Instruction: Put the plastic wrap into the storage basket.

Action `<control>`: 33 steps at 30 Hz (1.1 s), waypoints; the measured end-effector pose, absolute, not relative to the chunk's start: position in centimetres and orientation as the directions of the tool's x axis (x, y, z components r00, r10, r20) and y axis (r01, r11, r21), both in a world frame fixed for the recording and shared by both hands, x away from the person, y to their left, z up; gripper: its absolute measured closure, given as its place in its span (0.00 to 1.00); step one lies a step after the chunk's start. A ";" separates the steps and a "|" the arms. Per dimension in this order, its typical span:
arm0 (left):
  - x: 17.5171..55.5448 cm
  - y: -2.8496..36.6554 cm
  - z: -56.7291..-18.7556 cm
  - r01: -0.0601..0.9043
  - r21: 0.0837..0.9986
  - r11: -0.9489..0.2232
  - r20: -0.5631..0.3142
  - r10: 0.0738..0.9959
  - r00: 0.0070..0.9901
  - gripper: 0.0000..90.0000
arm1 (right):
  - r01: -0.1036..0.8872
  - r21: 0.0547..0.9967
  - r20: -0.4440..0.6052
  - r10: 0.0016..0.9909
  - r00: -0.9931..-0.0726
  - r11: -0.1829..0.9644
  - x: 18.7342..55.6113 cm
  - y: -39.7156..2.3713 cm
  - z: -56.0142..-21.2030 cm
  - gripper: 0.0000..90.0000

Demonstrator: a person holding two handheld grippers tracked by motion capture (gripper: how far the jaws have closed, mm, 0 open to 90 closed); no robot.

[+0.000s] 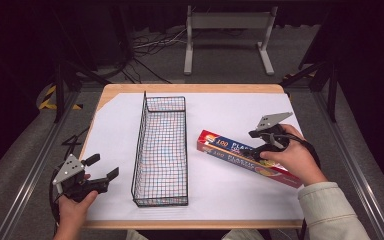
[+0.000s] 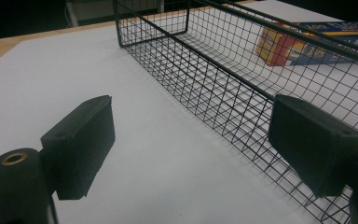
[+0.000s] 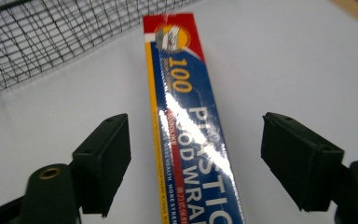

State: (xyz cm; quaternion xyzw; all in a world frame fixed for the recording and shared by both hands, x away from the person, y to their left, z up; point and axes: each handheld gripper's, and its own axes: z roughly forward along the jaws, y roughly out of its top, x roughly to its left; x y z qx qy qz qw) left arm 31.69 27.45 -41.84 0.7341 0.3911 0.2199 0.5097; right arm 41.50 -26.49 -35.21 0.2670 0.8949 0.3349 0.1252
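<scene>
While nothing has yet left the surface (image 1: pixel 120 107), the work looks to be at its very start, judged as putting the box into the basket; the surface, a white sheet over a wooden top, carries just two things; the wire basket (image 1: pixel 161 150) stands near its middle, long side running from twelve to six o'clock, and no item lies inside it; the plastic wrap box (image 1: pixel 247 157) lies flat at about three o'clock from the basket, well apart from it, its red end pointing back toward the mesh; over that box, the right tool (image 1: pixel 259 146) straddles the carton, and in the right gripper view its jaws stand spread on either side of the box (image 3: pixel 193 135) with white sheet showing between each pad and the cardboard, so nothing is pinched so far; the left tool (image 1: pixel 102 167) rests at about eight o'clock from the basket, near the front corner, jaws spread and holding nothing, with the basket wall (image 2: pixel 223 93) just beyond it in the left gripper view; what remains, as I judge it, is nearly everything: closing on the box, lifting it, carrying it across and laying it lengthwise in the basket.
</scene>
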 end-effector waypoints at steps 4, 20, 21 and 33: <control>31.7 27.5 -41.8 0.349 0.921 -0.174 -0.076 0.797 0.599 0.17 | 0.414 0.611 -0.054 0.557 -0.828 0.675 42.3 -26.0 -36.1 0.24; 31.8 27.6 -42.0 0.355 0.919 -0.171 -0.082 0.800 0.595 0.18 | 0.477 0.497 -0.016 0.557 -0.831 0.725 43.3 -26.3 -39.3 0.24; 31.8 27.6 -42.0 0.355 0.919 -0.172 -0.081 0.799 0.596 0.18 | 0.475 0.491 -0.012 0.551 -0.835 0.730 43.4 -26.3 -39.4 0.25; 31.8 27.6 -42.1 0.356 0.920 -0.167 -0.086 0.798 0.597 0.18 | 0.465 0.401 -0.010 0.511 -0.860 0.790 43.7 -26.0 -40.4 0.31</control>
